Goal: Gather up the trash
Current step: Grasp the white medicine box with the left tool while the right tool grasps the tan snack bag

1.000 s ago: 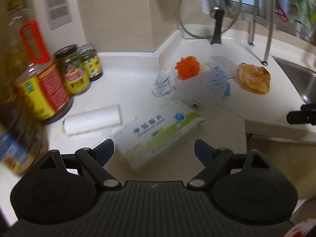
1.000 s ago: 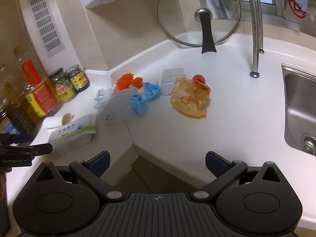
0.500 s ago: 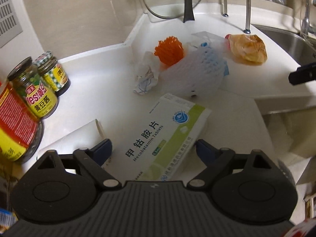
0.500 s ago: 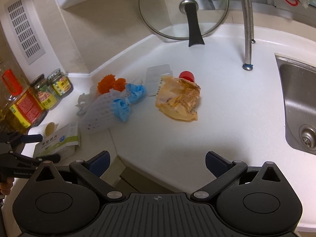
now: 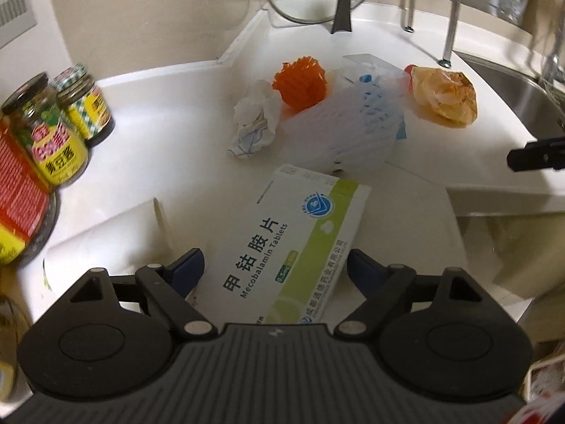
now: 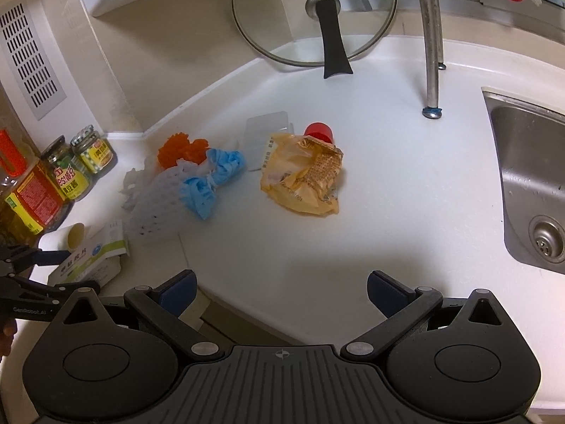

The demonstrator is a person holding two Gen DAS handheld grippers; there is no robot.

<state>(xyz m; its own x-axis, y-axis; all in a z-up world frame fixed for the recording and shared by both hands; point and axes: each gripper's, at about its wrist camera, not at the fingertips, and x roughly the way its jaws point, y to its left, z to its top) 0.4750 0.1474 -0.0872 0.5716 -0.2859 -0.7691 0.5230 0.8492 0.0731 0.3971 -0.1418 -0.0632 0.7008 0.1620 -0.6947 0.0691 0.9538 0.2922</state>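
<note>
A cluttered white kitchen surface [image 5: 169, 134]. The left gripper [image 5: 275, 268], jaws wide and empty, straddles the box [image 5: 282, 243]; closing skewed could shove it off. The right gripper [image 6: 280, 289] gapes empty.

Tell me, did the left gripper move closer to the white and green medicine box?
Yes. The left gripper moved forward; its open jaws now straddle the white and green medicine box, nearer the jars.

The oil bottle [image 6: 21, 190] (left edge) is cut off and blurred.
</note>
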